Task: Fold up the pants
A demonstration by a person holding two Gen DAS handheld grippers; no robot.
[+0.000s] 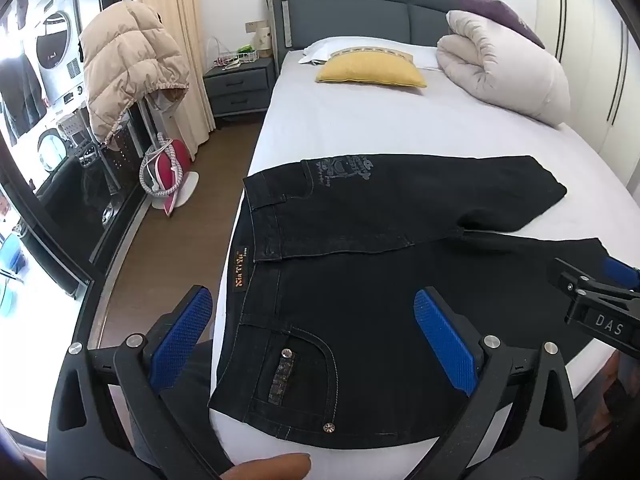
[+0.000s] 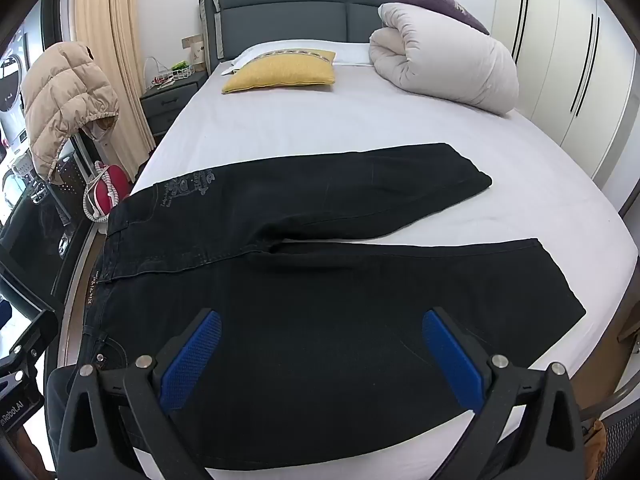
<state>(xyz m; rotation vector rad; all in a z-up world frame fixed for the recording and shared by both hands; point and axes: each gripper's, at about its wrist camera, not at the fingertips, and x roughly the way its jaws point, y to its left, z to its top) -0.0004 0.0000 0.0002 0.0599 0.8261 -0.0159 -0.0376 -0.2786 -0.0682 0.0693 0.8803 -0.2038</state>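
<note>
Black pants [image 2: 320,280] lie flat on the bed [image 2: 320,120], both claws wide apart

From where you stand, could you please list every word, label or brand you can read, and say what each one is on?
"DAS": white letters on the black body of the right gripper.
"nRobot.AI": cut off at the picture's edge, on the left gripper.
Orange lettering on the waistband label of the pants: too small to read surely.
Grey print near the far hip: blurred, unreadable.
</note>
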